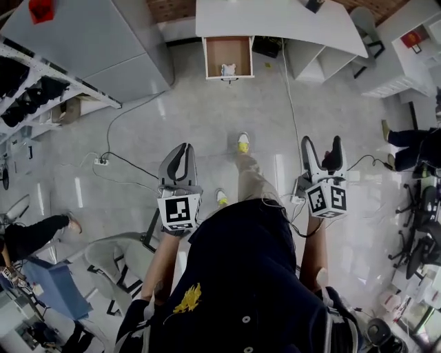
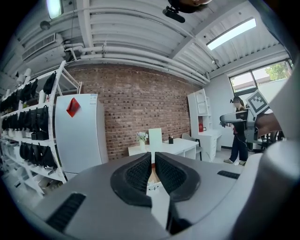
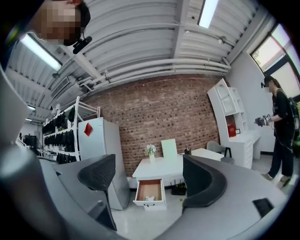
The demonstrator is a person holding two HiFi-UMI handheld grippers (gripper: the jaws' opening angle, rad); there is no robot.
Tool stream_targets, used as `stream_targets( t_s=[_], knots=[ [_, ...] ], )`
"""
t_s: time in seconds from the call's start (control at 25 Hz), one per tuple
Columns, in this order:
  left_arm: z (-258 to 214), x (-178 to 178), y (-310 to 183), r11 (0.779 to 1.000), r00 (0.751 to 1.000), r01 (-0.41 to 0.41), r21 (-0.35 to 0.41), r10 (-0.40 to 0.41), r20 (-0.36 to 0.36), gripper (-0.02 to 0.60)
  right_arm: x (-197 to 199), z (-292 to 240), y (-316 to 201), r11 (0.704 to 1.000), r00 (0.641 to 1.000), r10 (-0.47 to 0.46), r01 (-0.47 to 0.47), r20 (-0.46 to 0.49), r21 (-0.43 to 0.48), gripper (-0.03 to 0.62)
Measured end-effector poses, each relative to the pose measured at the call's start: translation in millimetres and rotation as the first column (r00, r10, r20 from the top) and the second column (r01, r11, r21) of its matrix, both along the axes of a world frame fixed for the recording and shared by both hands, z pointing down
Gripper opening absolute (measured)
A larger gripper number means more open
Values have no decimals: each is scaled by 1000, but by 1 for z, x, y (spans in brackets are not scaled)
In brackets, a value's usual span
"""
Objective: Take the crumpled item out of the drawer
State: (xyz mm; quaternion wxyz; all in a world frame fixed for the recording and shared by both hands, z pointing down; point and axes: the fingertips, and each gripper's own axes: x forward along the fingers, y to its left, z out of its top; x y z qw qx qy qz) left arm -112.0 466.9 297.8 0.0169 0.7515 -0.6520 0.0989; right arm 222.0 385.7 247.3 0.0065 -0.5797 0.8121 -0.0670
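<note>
The open white drawer juts from a white desk across the room, and a small pale crumpled item lies at its front end. Both grippers are held at waist height, far short of it. My left gripper is shut with nothing in it; in the left gripper view its pads nearly meet, and a sliver of the drawer shows through the gap. My right gripper is open and empty. Between its jaws the right gripper view frames the drawer and the crumpled item.
A tall grey cabinet stands left of the desk, beside shelves of black items. Cables trail over the tiled floor. Chairs stand at lower left, and a person is at the right by white shelving.
</note>
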Motion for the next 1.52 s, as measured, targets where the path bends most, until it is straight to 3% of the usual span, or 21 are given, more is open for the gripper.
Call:
stream_targets(
  t_s=[0.16,0.32,0.52,0.72,0.92,1.2,1.52],
  knots=[
    [14,22,-63,999,1000,-14,-40,15,18,40,8,26,-79,999,1000,5,-4,17,-34,449],
    [16,45,-161,998,999,-37,-52,37,3,40,14,31,-181,999,1000,-24,24,-3,-29,449],
    [8,74,-285,999,1000,-23,-49,23,-2,40,23,30,-292,996,996,-86,85,-38,-38,449],
    [-7,101,-376,998,1000,-22,-54,23,17,40,32,30,-379,987,986,-157,154,-52,-54,449],
    [-3,104,-424,997,999,-15,-73,17,32,40,29,35,-433,983,982,-179,176,-53,-51,449],
    [2,89,-458,997,1000,8,-75,-6,18,40,4,41,-466,982,984,-179,179,7,-60,449],
    [8,34,-501,999,1000,8,-41,-9,-19,40,-61,53,-503,984,985,-171,170,-1,-56,449]
  ],
)
